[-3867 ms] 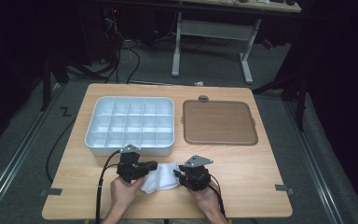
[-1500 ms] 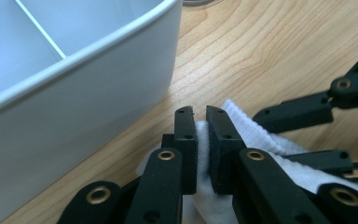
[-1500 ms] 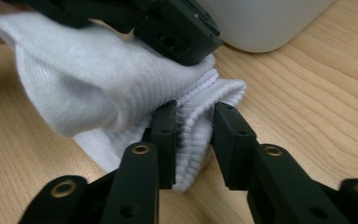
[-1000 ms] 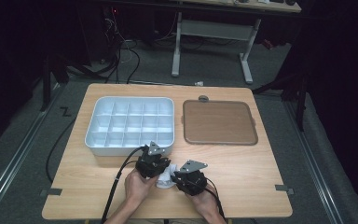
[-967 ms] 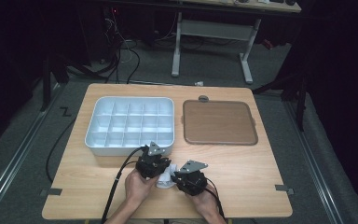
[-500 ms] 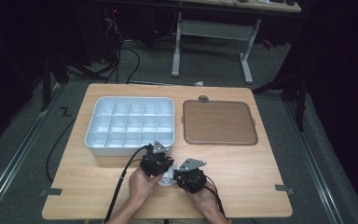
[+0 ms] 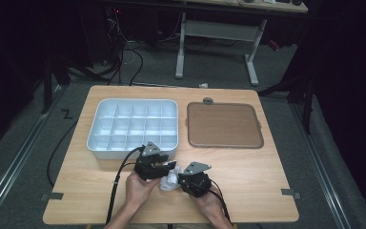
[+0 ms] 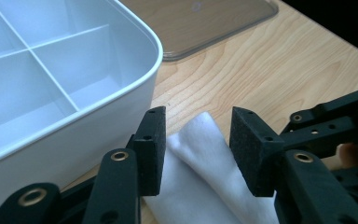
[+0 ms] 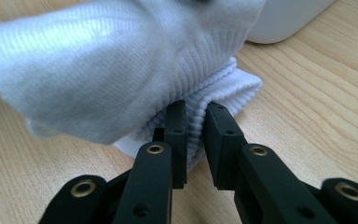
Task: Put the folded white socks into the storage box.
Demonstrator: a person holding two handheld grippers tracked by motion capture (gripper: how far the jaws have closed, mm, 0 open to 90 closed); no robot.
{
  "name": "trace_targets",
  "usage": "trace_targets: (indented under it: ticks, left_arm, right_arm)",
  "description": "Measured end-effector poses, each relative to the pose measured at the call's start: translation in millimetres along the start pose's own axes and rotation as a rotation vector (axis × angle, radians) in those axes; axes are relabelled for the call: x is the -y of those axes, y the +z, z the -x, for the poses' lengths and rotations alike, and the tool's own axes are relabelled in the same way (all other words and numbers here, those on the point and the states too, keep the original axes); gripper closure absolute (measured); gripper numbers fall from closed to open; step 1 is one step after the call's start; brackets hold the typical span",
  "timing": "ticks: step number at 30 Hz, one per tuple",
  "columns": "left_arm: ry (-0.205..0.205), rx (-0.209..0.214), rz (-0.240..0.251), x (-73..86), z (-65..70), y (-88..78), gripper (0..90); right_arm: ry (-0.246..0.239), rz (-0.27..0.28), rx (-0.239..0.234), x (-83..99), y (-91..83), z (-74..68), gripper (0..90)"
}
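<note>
one claw (image 8: pixel 196 149) newly apart, seemingly

A light wooden rectangular table (image 7: pixel 267 191) is standing on a grey carpeted floor (image 7: pixel 24 157), lit from above while the room around it is lying in deep darkness. Small strips of grey tape (image 7: pixel 288 193) are sitting near the table's front corners. Beyond the far edge, a white metal desk frame with two legs (image 7: pixel 214 43) is standing on the floor, and black cables (image 7: pixel 124 52) are trailing across the carpet beside it. A pale metal rail (image 7: pixel 9 167) is running along the floor at the left, another (image 7: pixel 329 171) at the right.
</note>
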State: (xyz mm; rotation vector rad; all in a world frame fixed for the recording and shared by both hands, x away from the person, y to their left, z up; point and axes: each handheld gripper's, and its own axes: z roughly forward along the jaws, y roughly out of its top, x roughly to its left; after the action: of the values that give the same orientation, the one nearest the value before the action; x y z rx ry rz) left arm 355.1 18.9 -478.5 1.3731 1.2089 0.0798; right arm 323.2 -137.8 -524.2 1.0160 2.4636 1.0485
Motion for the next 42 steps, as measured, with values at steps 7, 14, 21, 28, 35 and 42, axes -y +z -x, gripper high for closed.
trace_targets:
  ticks: [7, 14, 21, 28, 35, 42]
  left_arm:
    - [-0.018, -0.005, 0.005, 9.9, -8.6, -16.0, 58.8]
    - [-0.025, -0.019, -0.028, 26.6, -15.4, -11.7, 59.2]
    - [0.006, -0.061, -0.044, 35.8, -17.5, -8.4, 60.9]
    - [0.014, -0.08, -0.041, 35.1, -16.1, -11.4, 60.9]
    - [0.012, -0.095, -0.031, 33.2, -14.6, -12.5, 60.5]
    - [0.02, -0.11, -0.033, 32.3, -15.9, -9.7, 60.4]
  right_arm:
    - [0.007, -0.003, 0.002, -0.1, -1.6, -0.1, 78.6]
    - [0.008, 0.001, 0.004, 0.0, -1.6, -0.8, 78.4]
    - [0.027, 0.006, 0.013, 1.5, -9.7, 1.6, 71.7]
    - [0.053, 0.055, 0.04, 11.9, -39.4, 3.4, 71.1]
    - [0.013, 0.106, 0.048, -2.8, -63.4, -9.9, 71.3]
    - [-0.026, 0.138, 0.026, -25.2, -66.8, -28.2, 71.7]
